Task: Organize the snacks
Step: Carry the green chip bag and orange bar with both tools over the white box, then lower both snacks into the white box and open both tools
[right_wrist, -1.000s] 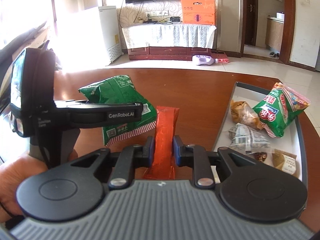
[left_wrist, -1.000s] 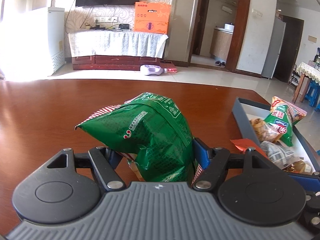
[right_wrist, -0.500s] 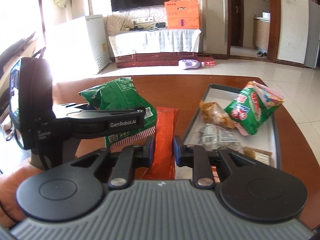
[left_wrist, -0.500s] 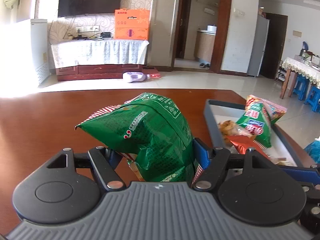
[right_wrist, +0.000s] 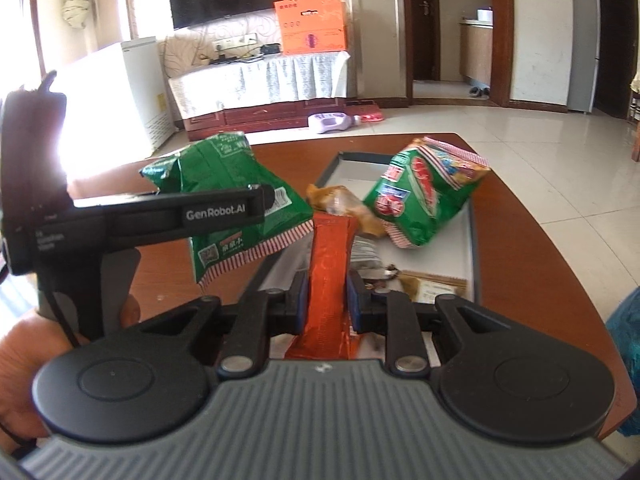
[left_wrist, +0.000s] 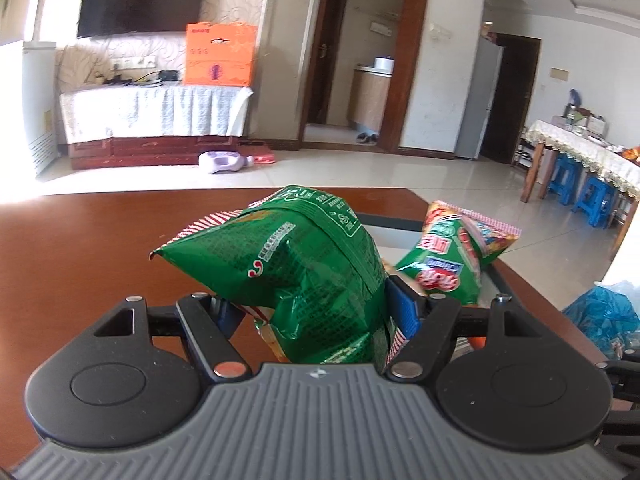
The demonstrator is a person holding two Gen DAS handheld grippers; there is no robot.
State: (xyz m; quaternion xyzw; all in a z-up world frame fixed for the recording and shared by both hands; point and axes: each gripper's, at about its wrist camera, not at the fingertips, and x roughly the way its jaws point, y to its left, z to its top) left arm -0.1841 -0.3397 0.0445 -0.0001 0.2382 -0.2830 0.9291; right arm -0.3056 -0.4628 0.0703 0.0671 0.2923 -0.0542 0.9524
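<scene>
My left gripper [left_wrist: 316,312] is shut on a puffy green snack bag [left_wrist: 304,272], held above the brown table [left_wrist: 80,248]. In the right wrist view that bag [right_wrist: 224,176] hangs at the left, with a finger of the left gripper [right_wrist: 224,212] across it. My right gripper [right_wrist: 328,300] is shut on a narrow orange packet [right_wrist: 330,256], upright between its pads over the near end of the grey tray [right_wrist: 464,248]. In the tray lie another green bag [right_wrist: 424,200], a brown packet [right_wrist: 344,204] and small packets [right_wrist: 432,284]. From the left wrist, the tray's rim [left_wrist: 392,224] shows behind the held bag.
A person's hand [right_wrist: 24,360] holds the left gripper's handle. The table's right edge runs just beyond the tray, and a blue plastic bag [left_wrist: 604,316] sits off that edge. Bare tabletop lies to the left.
Both grippers have moved right, toward the tray, each keeping its snack. The tray and its green bag now sit closer to the centre of both views.
</scene>
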